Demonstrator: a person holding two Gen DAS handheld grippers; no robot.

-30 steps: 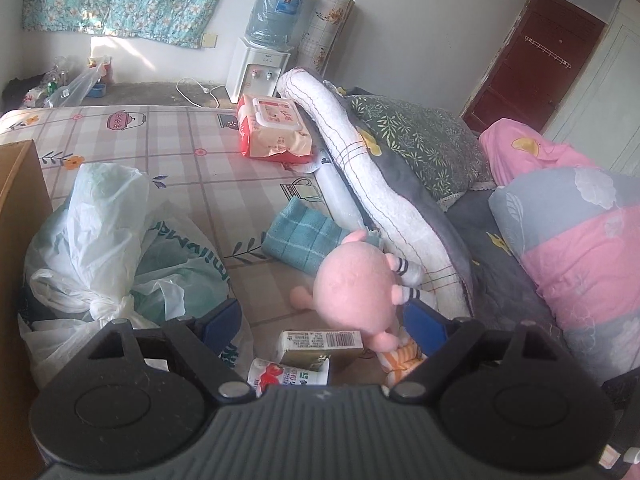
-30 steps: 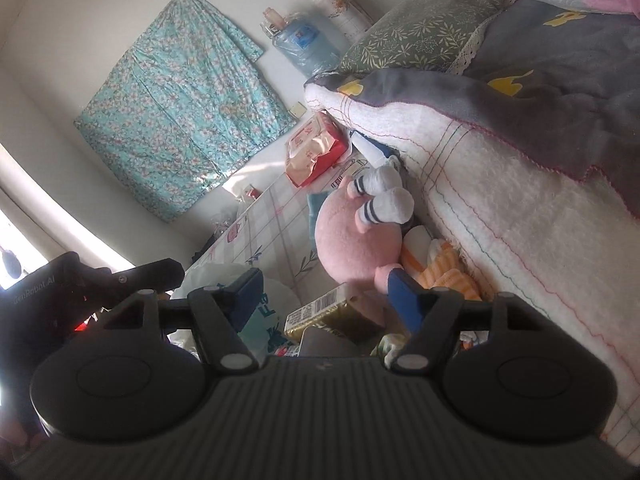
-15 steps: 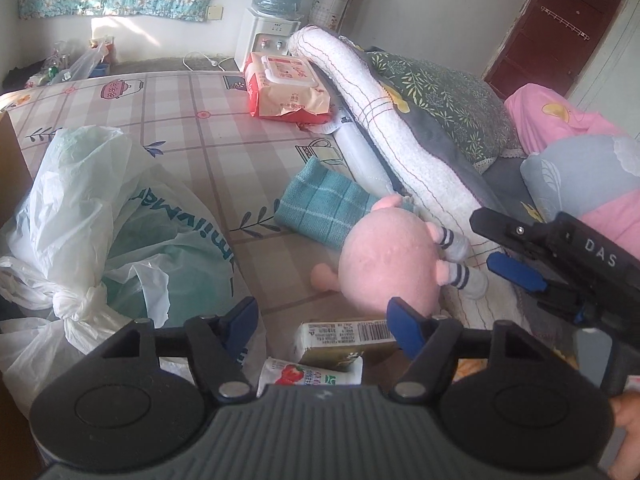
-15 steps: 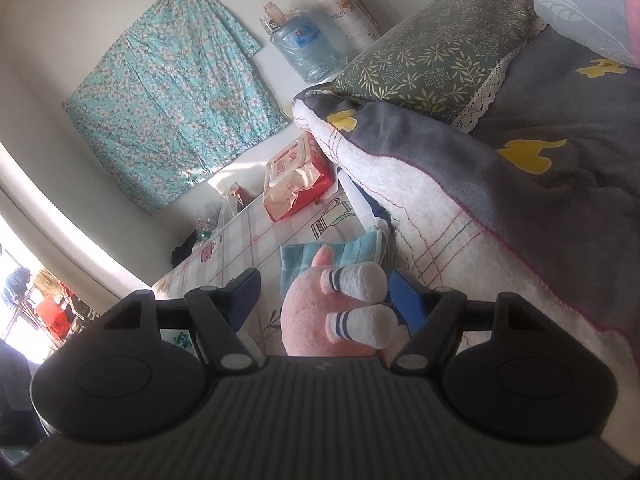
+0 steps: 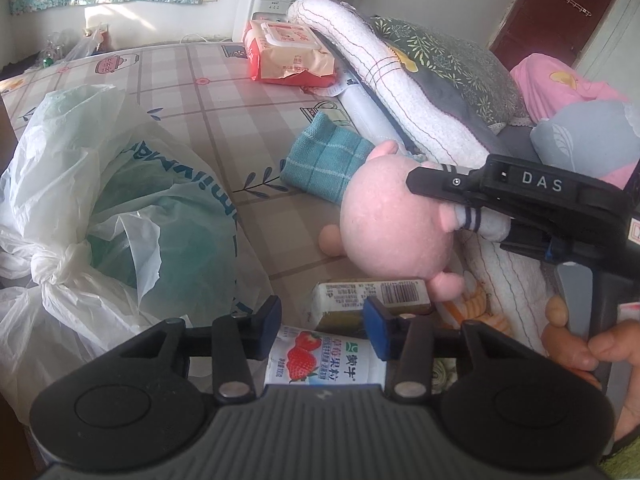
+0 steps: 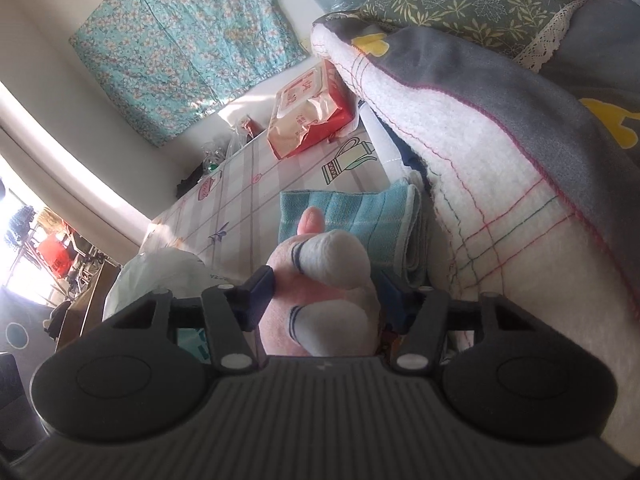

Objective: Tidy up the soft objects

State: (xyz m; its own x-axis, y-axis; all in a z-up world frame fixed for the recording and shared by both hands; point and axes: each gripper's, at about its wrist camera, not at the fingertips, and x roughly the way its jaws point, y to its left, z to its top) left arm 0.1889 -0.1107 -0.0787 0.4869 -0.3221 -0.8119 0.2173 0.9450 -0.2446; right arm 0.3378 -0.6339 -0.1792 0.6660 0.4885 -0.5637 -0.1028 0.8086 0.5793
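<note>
Two jaws: both mine, both closing at this moment, each around a different thing.
Bed (image 5: 168, 92): checked sheet printed with teapots and sprigs; it carries everything below.
Blanket (image 5: 400, 92): white fleece with a grey face, rolled along the right side of the bed, a leaf-print pillow (image 6: 472, 4) lying on top of it.
Plastic bags (image 5: 100, 200): pale and knotted, heaped at the left of the bed, green showing through.
Wet-wipe pack (image 5: 286, 54): red and cream, at the far end of the bed beside the blanket roll.
Pink plush toy (image 5: 394, 222): lies on the bed against the blanket's edge, its round body toward the bags, its two white striped-sock feet toward my right side.
Teal towel (image 5: 324, 160): folded, checked, just beyond the plush and touching its head end.
Right jaws (image 6: 326, 294): closing on the plush's feet; the blue pads sit either side of the legs, the left pad against the pink fabric, the right one partly hidden, so I cannot say the grip is firm.
Left jaws (image 5: 322, 326): pointing down, closing over the strawberry milk carton (image 5: 324, 360), which lies between the pads; contact I cannot tell.
Second carton (image 5: 372, 298): barcode up, just behind the strawberry one, below the plush.
</note>
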